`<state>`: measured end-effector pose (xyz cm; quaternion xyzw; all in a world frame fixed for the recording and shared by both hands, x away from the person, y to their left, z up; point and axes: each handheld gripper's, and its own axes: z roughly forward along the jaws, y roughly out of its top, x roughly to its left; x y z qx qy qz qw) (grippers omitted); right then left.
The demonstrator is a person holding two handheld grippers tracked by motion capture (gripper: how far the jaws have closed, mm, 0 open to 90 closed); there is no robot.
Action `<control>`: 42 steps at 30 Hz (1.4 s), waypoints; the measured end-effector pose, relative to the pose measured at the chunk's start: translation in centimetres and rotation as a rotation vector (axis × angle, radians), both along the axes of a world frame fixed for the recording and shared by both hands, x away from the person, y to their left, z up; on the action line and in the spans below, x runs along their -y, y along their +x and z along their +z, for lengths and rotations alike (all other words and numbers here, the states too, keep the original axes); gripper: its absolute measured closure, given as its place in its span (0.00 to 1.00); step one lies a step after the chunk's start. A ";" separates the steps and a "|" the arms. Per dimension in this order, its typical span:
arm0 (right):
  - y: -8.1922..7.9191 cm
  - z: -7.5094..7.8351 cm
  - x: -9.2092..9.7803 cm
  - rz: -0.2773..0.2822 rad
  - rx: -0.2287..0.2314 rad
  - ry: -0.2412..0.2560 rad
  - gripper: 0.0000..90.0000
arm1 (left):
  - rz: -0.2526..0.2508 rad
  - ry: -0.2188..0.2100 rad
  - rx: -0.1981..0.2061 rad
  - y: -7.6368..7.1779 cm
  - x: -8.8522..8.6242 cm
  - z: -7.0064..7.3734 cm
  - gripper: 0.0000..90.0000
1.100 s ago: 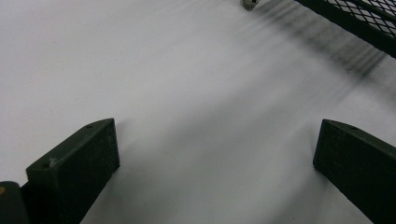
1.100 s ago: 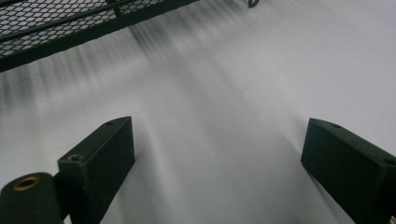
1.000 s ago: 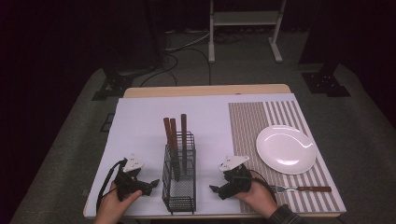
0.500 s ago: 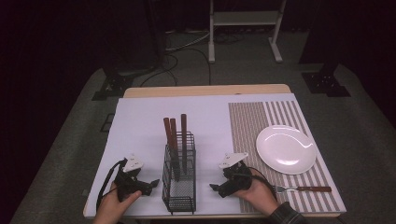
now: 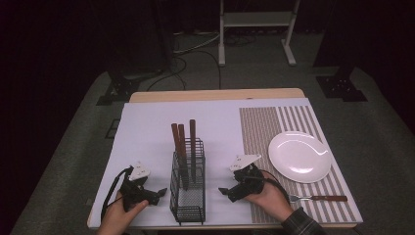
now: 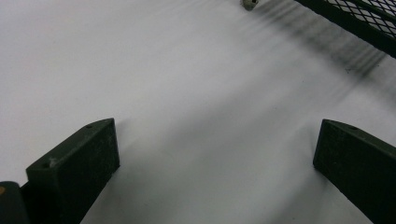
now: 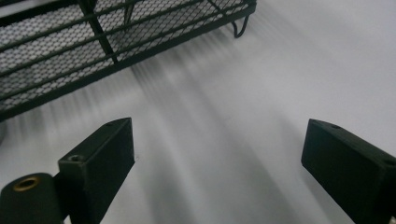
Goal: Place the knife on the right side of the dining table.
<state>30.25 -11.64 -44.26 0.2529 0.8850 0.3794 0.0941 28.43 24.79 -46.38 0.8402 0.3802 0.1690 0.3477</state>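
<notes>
Both tongs, the left gripper (image 5: 157,192) and right gripper (image 5: 224,192), rested spread and empty on either side of the wire caddy (image 5: 188,188), whose three upright wooden-handled utensils (image 5: 184,147) stood between them, seemingly about equally near either.

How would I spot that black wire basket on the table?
On the white table sheet, look between the two hand-held grippers at the near edge. The black wire basket stands there, upright and see-through, with three brown handles sticking up from its far compartment, unlike the flat white plate.
</notes>
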 end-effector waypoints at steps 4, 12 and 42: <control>0.3 0.6 0.2 -0.008 0.004 0.018 0.09 | 0.000 0.000 0.000 0.0 0.0 0.0 0.00; 1.0 2.1 0.4 -0.016 0.020 0.044 0.09 | 0.000 0.000 0.000 0.0 0.0 0.0 0.00; 3.3 7.6 -0.3 -0.012 0.009 0.171 0.09 | 0.002 -0.008 0.004 0.0 0.0 -0.1 0.00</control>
